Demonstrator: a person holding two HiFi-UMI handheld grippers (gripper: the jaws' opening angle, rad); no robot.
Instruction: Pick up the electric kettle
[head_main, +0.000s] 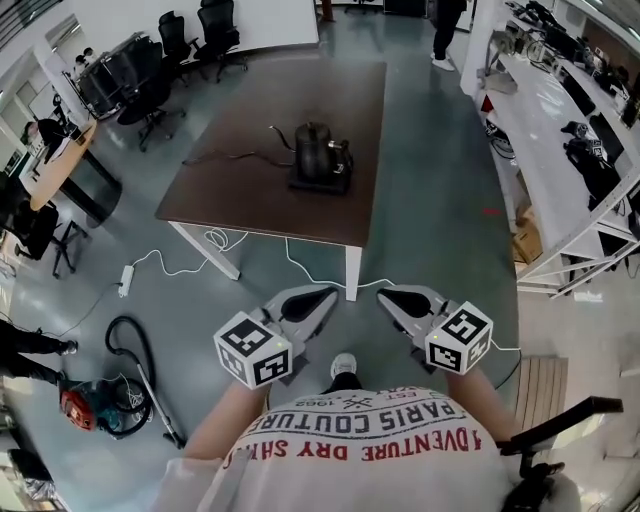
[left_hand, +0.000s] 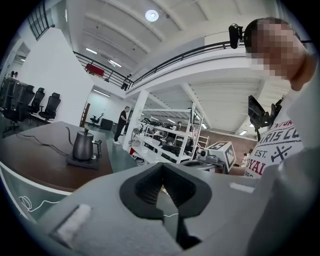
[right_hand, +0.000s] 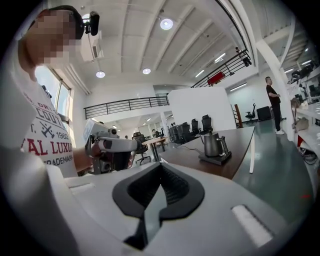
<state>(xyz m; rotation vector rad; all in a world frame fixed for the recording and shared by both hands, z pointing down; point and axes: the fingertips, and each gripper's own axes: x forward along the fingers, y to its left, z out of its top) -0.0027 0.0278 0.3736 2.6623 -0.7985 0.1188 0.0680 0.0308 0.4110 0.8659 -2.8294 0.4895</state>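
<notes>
A dark gooseneck electric kettle (head_main: 314, 149) stands upright on its black base (head_main: 321, 181) on a brown table (head_main: 250, 190), well ahead of me. The left gripper view shows the kettle (left_hand: 82, 145) at its left; in the right gripper view the kettle (right_hand: 213, 144) is at the right. My left gripper (head_main: 328, 295) and right gripper (head_main: 386, 295) are held side by side in front of my chest, short of the table's near edge. Both are shut and hold nothing.
A power cord (head_main: 225, 157) runs from the kettle's base across the table to the left. White cables (head_main: 175, 265) lie on the floor by the table legs, a vacuum cleaner (head_main: 100, 405) sits at lower left. White benches (head_main: 560, 170) line the right; office chairs (head_main: 190, 45) stand at the back left.
</notes>
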